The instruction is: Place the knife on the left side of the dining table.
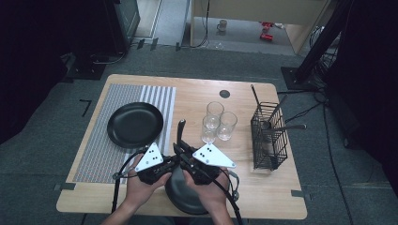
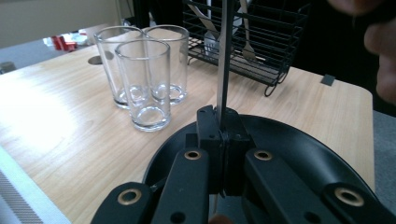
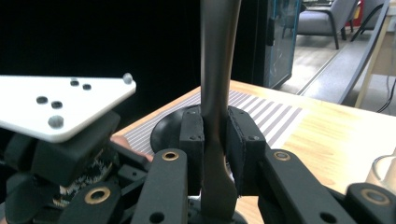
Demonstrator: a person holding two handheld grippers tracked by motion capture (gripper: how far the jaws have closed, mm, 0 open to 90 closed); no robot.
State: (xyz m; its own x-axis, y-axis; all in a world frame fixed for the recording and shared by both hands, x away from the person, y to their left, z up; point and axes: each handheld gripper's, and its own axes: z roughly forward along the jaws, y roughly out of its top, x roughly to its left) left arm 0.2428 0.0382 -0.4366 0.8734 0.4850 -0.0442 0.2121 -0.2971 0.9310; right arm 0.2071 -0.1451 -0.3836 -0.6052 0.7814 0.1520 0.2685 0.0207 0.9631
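While both hands meet at the near edge of the table (image 1: 263, 197), the left gripper (image 2: 222, 135) and the right gripper (image 3: 215, 135) each clamp a piece of cutlery over a black plate (image 1: 185, 197). In the left gripper view the jaws are pressed together on a thin metal blade (image 2: 224, 60) that stands upright, seen edge-on, above the plate's dark rim. In the right gripper view the jaws hold the flat handle of a utensil (image 3: 218, 93), which rises straight up between the pads; what kind of utensil it is cannot be told. From the high view a dark handle (image 1: 180, 131) sticks out beyond the two grippers toward the far side. Three empty glasses (image 1: 218, 123) stand clustered just past the grippers, a black wire rack (image 1: 268, 136) with more cutlery sits to the right, and a second black plate (image 1: 135, 124) rests on a striped mat (image 1: 98, 140) to the left.
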